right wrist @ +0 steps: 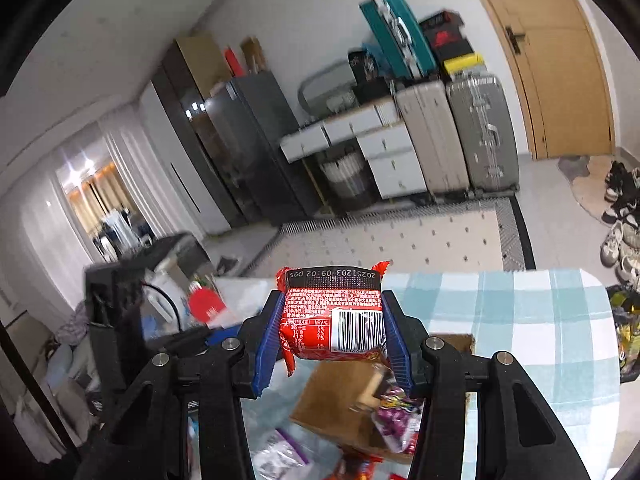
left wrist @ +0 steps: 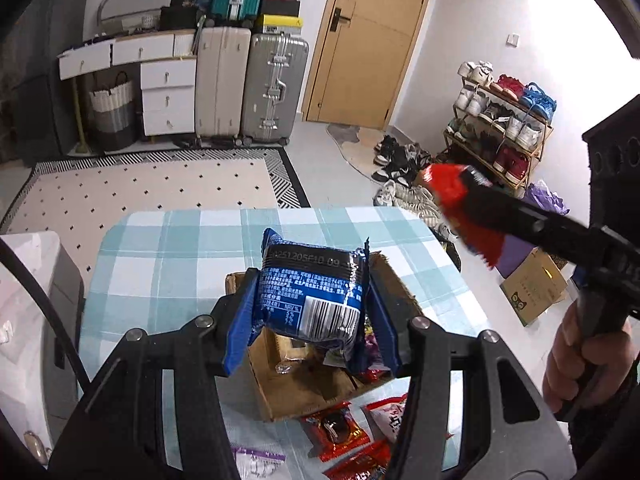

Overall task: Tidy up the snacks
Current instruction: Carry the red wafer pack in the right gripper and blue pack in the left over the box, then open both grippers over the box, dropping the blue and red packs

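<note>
My left gripper (left wrist: 310,308) is shut on a blue snack packet (left wrist: 312,292), barcode side up, and holds it above an open cardboard box (left wrist: 304,392) on the checked table (left wrist: 168,264). My right gripper (right wrist: 330,328) is shut on a red snack packet (right wrist: 332,316) above the same box (right wrist: 340,400). The right gripper with the red packet (left wrist: 464,212) also shows in the left wrist view, raised at the right. Purple packets lie in the box (right wrist: 394,416). Red packets (left wrist: 340,432) lie on the table in front of the box.
A white and purple packet (left wrist: 260,460) lies at the table's near edge. Beyond the table are a rug (left wrist: 152,192), suitcases (left wrist: 272,92), white drawers (left wrist: 168,96), a door, and a shoe rack (left wrist: 504,128) at the right. A cardboard box (left wrist: 532,292) sits on the floor.
</note>
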Demonstrator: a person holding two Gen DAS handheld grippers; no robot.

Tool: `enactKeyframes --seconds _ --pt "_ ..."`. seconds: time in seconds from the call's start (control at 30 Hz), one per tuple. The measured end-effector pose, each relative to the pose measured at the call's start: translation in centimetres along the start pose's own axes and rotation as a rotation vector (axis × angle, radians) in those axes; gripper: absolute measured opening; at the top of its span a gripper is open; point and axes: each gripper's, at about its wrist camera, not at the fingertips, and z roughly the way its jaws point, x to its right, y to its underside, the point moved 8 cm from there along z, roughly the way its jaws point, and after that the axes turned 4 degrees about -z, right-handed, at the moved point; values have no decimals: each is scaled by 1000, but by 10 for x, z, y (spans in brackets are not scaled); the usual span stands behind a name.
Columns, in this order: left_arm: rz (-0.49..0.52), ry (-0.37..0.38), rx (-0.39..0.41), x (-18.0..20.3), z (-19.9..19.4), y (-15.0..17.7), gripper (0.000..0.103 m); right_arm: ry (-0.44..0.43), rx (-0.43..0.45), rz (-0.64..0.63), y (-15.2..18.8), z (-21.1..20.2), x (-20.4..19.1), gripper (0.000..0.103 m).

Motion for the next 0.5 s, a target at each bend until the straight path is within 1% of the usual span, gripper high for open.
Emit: enactKeyframes --seconds 0.07,0.17,0.27,0.43,0.5 --pt "-11 -7 -26 -10 22 3 49 6 -33 7 5 19 11 48" --pt "-26 6 -66 -19 48 13 49 11 -52 26 13 39 25 48" --pt "-15 -4 -104 -25 70 23 49 30 -73 13 19 57 34 48" --pt "-17 0 -131 -30 93 32 49 46 -117 27 36 81 53 48" --pt "-15 0 -148 -31 100 36 49 56 -148 28 44 91 61 48"
